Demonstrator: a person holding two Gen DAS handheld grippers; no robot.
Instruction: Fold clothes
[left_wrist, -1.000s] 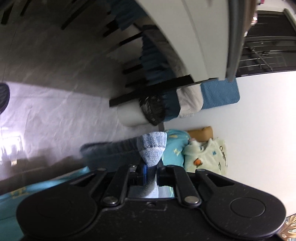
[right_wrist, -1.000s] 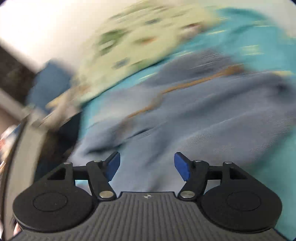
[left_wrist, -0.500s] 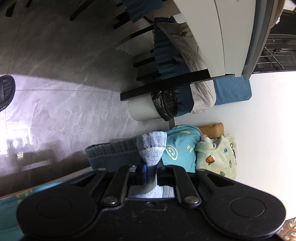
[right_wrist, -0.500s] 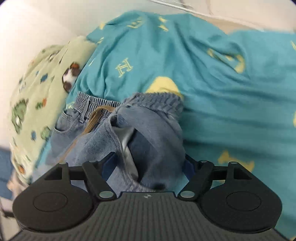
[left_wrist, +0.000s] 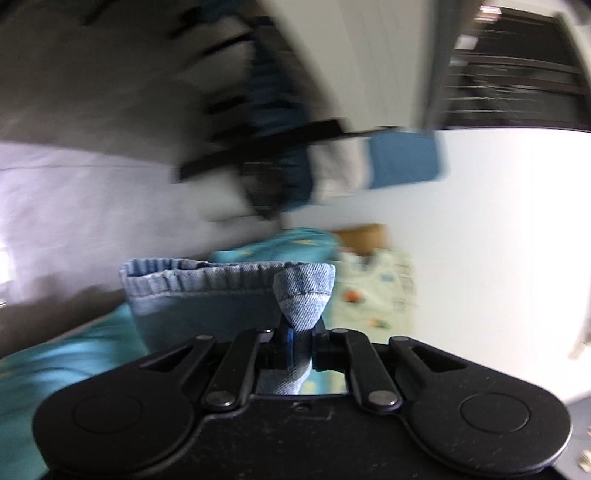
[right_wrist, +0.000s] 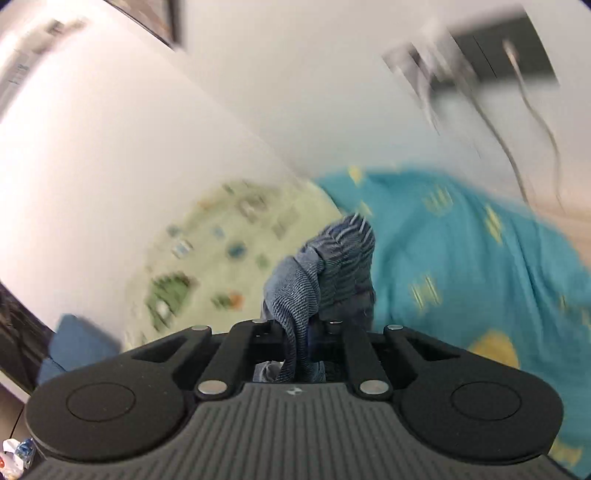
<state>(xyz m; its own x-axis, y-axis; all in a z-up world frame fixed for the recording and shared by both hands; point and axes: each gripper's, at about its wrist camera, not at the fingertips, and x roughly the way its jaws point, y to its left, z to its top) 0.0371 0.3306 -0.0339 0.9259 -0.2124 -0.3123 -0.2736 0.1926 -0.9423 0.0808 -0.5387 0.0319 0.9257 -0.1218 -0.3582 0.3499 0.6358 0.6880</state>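
The right gripper (right_wrist: 308, 334), jaws just closed, now pinches the denim shorts (right_wrist: 325, 273). The left gripper (left_wrist: 301, 345) clamps their waistband (left_wrist: 207, 277), stretched toward nine o'clock above the teal garment (right_wrist: 480, 266), ready for folding.

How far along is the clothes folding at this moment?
Early. Done: both grips are made. The left gripper is shut on the denim garment beside its gathered waistband; the right gripper has just closed on another bunch of it. In hand: the denim is held up between them. Left: no fold shows yet, and the teal garment and pale green printed garment lie loose.
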